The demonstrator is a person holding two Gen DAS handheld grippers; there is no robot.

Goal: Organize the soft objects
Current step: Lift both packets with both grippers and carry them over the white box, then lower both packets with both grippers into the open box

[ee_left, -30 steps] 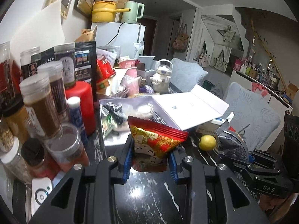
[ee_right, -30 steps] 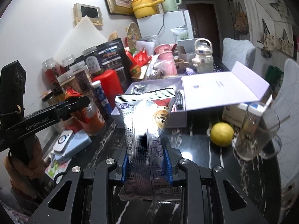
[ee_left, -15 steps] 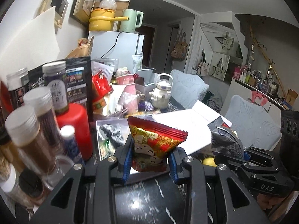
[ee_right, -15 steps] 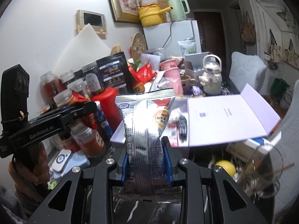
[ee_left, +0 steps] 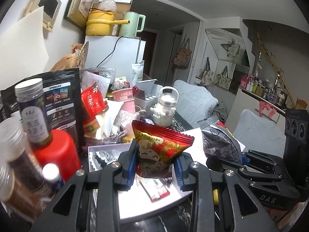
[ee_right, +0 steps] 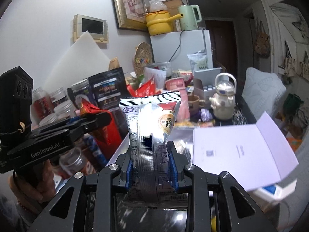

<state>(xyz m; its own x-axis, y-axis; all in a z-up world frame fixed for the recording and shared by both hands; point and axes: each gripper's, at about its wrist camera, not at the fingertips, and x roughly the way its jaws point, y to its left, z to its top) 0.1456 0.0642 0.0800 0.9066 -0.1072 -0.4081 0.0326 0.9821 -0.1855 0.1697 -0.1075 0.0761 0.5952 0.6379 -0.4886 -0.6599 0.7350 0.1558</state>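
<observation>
My left gripper (ee_left: 155, 164) is shut on a red snack packet (ee_left: 160, 147) with cartoon faces and holds it above the open white gift box (ee_left: 100, 150). My right gripper (ee_right: 151, 166) is shut on a silver foil snack packet (ee_right: 152, 133) and holds it upright over the box's near edge (ee_right: 114, 158). The box lid (ee_right: 237, 150) lies open to the right. The right gripper with the silver packet (ee_left: 220, 145) shows at the right of the left wrist view. The left gripper (ee_right: 90, 119) shows at the left of the right wrist view.
Jars (ee_left: 30, 106), a red canister (ee_left: 58, 154) and a black pouch (ee_left: 61, 100) crowd the left. A white kettle-shaped bottle (ee_left: 164, 108), pink cups (ee_left: 125, 98) and packets stand behind the box. A fridge (ee_left: 115, 54) with a yellow pot stands at the back.
Both grippers have risen and moved forward over the open box, each still holding its packet. The lemon and glass mug have dropped out of sight.
</observation>
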